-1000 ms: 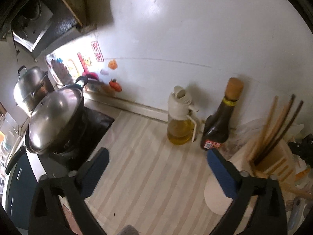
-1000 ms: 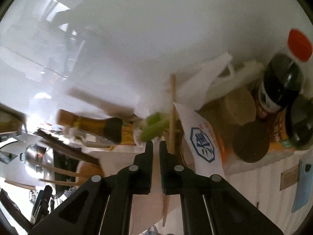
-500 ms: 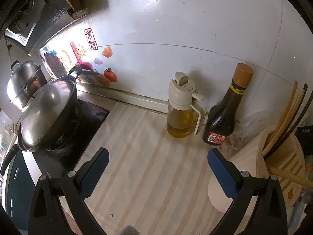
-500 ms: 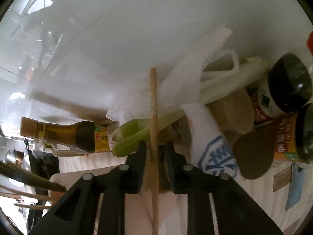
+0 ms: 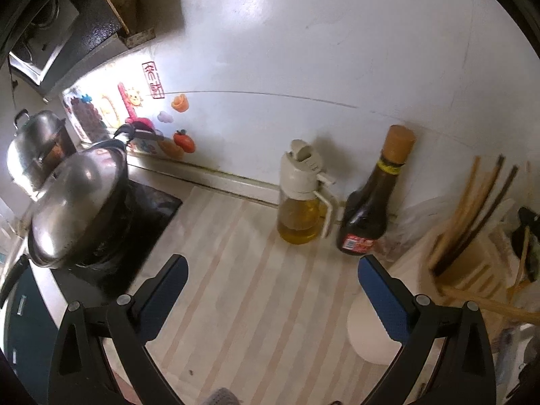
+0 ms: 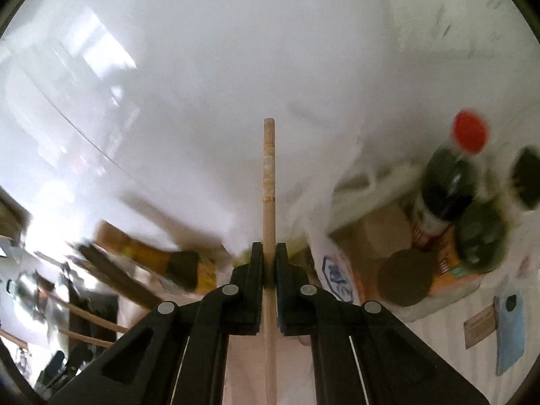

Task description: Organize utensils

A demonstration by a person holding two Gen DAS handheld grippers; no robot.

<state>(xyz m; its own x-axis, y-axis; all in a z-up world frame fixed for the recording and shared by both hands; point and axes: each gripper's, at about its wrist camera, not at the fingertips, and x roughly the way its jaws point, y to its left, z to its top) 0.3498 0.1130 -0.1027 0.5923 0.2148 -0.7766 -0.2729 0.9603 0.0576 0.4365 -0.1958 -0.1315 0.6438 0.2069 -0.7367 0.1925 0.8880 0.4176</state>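
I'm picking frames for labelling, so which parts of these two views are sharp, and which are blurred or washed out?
Left wrist view: the oil jug and dark sauce bottle are sharp; the chopstick holder at right is smeared. Right wrist view: the chopstick in the right gripper is crisp; the red-capped bottle is motion-blurred and the wall glares white.

A lidded wok (image 5: 77, 202) sat on the black stove (image 5: 148, 209), with a steel pot (image 5: 33, 148) behind it. On the striped tabletop (image 5: 243, 290), an oil dispenser (image 5: 302, 195) stood just beside a dark sauce bottle (image 5: 374, 202) against the white wall (image 5: 303, 50). Elsewhere, a red-capped bottle (image 6: 449, 182) stood near a white plastic bag (image 6: 324, 182).
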